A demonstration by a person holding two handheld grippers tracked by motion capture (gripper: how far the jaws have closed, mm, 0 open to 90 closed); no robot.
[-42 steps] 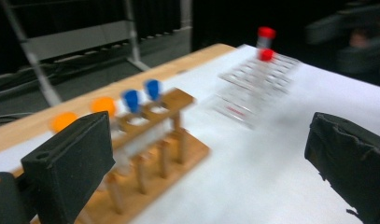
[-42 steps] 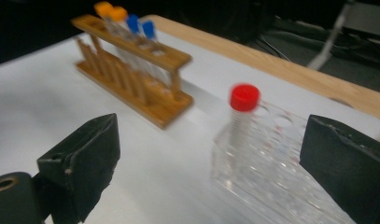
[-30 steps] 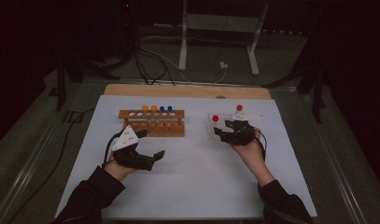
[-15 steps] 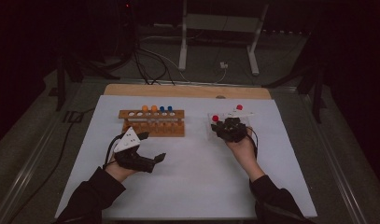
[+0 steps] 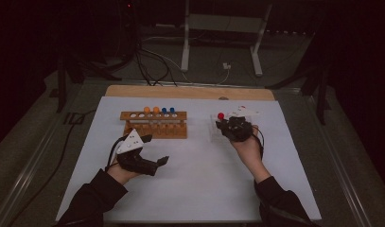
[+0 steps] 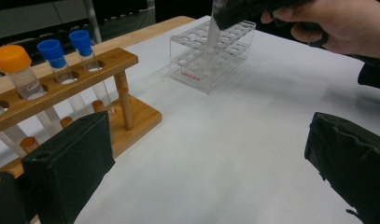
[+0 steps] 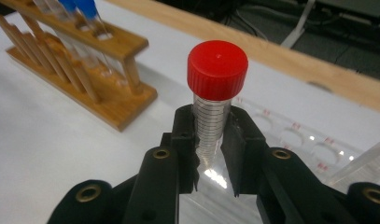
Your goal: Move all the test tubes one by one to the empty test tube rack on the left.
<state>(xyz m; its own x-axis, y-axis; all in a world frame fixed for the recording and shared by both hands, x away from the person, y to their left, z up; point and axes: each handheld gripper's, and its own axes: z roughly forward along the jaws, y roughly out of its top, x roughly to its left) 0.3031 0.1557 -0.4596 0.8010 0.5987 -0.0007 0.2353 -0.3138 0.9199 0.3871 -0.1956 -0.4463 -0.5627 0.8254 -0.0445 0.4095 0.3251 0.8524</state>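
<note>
while the right tool [image 7: 211, 154] is clamped on a clear graduated plastic tube with a red screw cap [image 7: 214, 100], its jaws have just been closing on it — the tube stands upright over the clear acrylic rack [image 6: 211, 58] at the right of the white worktop [image 5: 199, 179]. the left tool [image 6: 206, 163] rests with jaws spread and nothing between them, near the wooden rack [image 5: 154, 124] of orange- and blue-capped tubes — well apart from the right tool.

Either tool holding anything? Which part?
Right tool is clamped on the red-capped tube, on its clear barrel just below the cap, over the clear rack. Left tool is open, holding nothing.
</note>
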